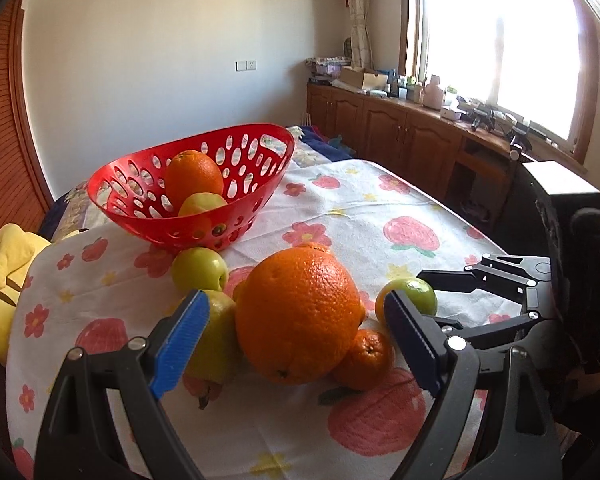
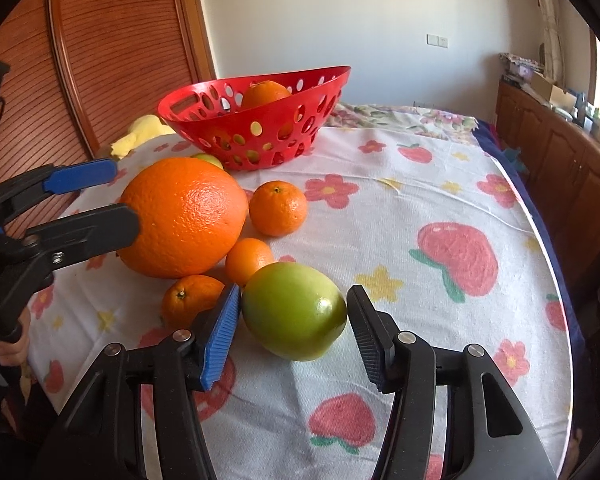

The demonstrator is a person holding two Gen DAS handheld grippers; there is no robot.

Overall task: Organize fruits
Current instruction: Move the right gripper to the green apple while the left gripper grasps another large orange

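Note:
A red perforated basket stands at the far side of the cloth with an orange and a green fruit in it. My left gripper is open, its jaws on either side of a big orange. My right gripper is open around a green apple, not touching it. Small tangerines lie beside them. More green fruit lies near the basket.
A white cloth printed with strawberries and flowers covers the surface. A yellow plush toy lies at its left edge. Wooden cabinets with clutter run under the window on the right. My right gripper shows in the left wrist view.

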